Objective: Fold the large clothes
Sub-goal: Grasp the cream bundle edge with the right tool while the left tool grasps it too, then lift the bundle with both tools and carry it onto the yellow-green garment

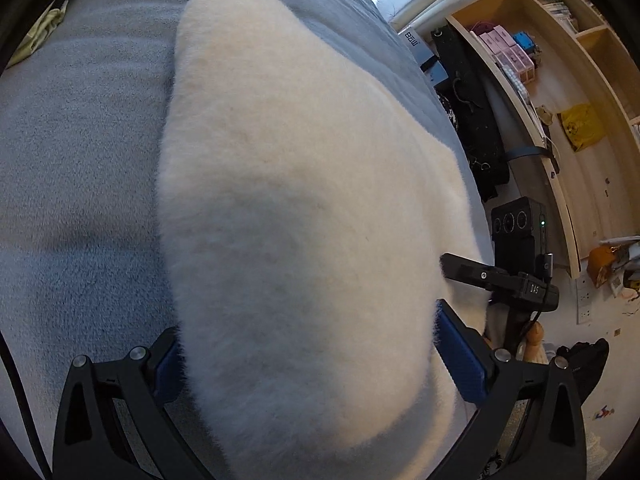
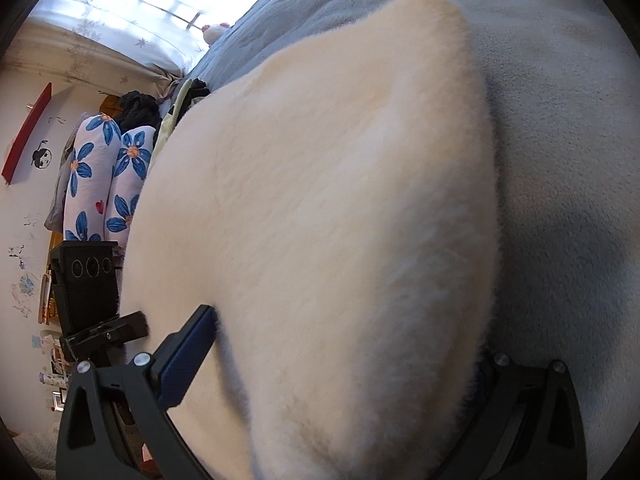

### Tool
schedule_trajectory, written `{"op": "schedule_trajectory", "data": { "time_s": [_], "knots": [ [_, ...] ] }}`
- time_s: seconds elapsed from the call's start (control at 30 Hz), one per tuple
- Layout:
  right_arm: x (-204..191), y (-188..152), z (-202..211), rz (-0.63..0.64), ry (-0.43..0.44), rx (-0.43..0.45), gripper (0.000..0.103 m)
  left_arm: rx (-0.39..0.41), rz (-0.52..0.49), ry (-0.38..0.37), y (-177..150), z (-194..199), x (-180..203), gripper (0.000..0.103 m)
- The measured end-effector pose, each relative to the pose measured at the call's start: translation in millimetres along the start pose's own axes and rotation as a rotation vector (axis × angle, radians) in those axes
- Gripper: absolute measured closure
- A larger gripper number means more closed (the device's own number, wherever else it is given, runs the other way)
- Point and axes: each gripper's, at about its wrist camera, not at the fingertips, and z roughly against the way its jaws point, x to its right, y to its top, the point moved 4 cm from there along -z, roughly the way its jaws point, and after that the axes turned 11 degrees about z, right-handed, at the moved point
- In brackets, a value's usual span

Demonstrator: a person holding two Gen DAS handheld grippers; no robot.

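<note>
A thick cream fleece garment (image 1: 304,200) lies folded on a grey-blue blanket (image 1: 72,128) on a bed. My left gripper (image 1: 308,364) has its jaws wide apart, one on each side of the garment's near end; the fleece fills the gap without being pinched. The same garment fills the right wrist view (image 2: 332,220). My right gripper (image 2: 340,364) also stands wide, its left finger (image 2: 188,356) beside the fleece, its right finger mostly hidden under it. The right gripper's body (image 1: 516,248) shows at the garment's right edge in the left view.
Wooden shelves (image 1: 560,80) with boxes and books stand right of the bed. A black bag (image 1: 468,112) hangs beside the bed. Flower-print pillows (image 2: 108,184) and dark clothes (image 2: 140,108) lie at the bed's left. The left gripper's body (image 2: 88,288) shows at left.
</note>
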Motion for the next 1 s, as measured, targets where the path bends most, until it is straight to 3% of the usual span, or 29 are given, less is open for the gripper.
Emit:
{"op": "schedule_trajectory", "data": {
  "time_s": [0.3, 0.57, 0.7, 0.93, 1.0],
  "knots": [
    [-4.5, 3.0, -1.2, -0.004, -0.059, -0.005, 0.0, -0.003, -0.031, 0.106, -2.1, -12.7, 17.9, 0.0],
    [-13.2, 6.0, 3.3, 0.005, -0.105, 0.014, 0.01, -0.013, -0.061, 0.152, 3.1, -20.1, 27.7, 0.0],
    [-26.1, 8.0, 10.1, 0.039, -0.167, 0.022, 0.023, 0.04, -0.108, 0.196, 0.5, -16.5, 40.2, 0.004],
    [-53.3, 12.3, 33.7, 0.08, -0.24, 0.08, 0.054, 0.142, -0.22, 0.252, -2.5, 4.0, 70.3, 0.023],
    [-66.7, 12.1, 39.4, 0.096, -0.248, 0.094, 0.056, 0.162, -0.236, 0.26, -2.1, 13.1, 75.9, 0.024]
  ]
}}
